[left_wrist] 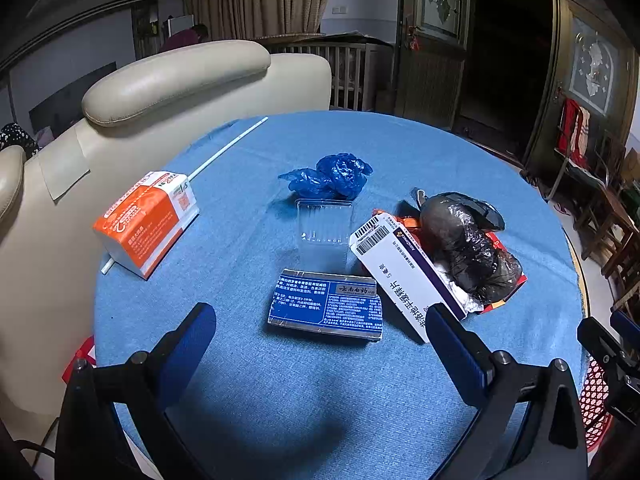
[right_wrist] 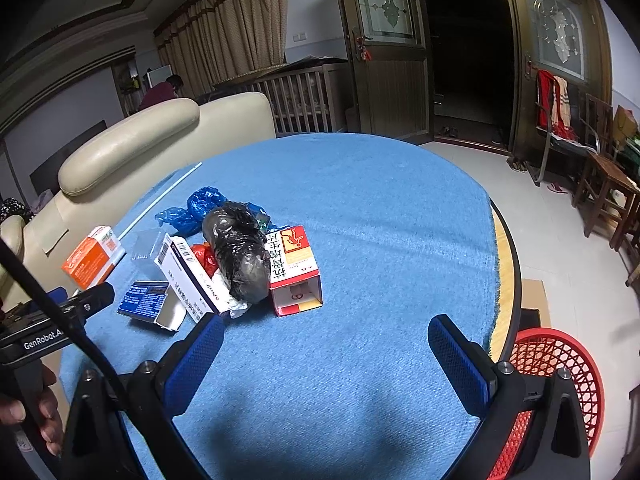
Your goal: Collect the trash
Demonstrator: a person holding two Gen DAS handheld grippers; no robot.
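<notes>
Trash lies on a round table with a blue cloth (left_wrist: 280, 392) (right_wrist: 380, 216). There is an orange and white carton (left_wrist: 146, 222) (right_wrist: 93, 258), a flattened blue box (left_wrist: 326, 304) (right_wrist: 146, 300), a clear plastic tray (left_wrist: 324, 232), a crumpled blue bag (left_wrist: 332, 178) (right_wrist: 192, 210), a white medicine box (left_wrist: 404, 276) (right_wrist: 188, 276), a black plastic bag (left_wrist: 468, 240) (right_wrist: 238, 248) and a red and white box (right_wrist: 296, 272). My left gripper (left_wrist: 320, 340) is open above the near cloth, in front of the blue box. My right gripper (right_wrist: 326, 352) is open and empty, short of the red box.
A red mesh basket (right_wrist: 560, 380) (left_wrist: 596, 400) stands below the table's right edge. A white straw (left_wrist: 228, 148) lies at the far left. A beige sofa (left_wrist: 160, 88) backs the table on the left. Wooden chairs (right_wrist: 604, 192) stand at the right.
</notes>
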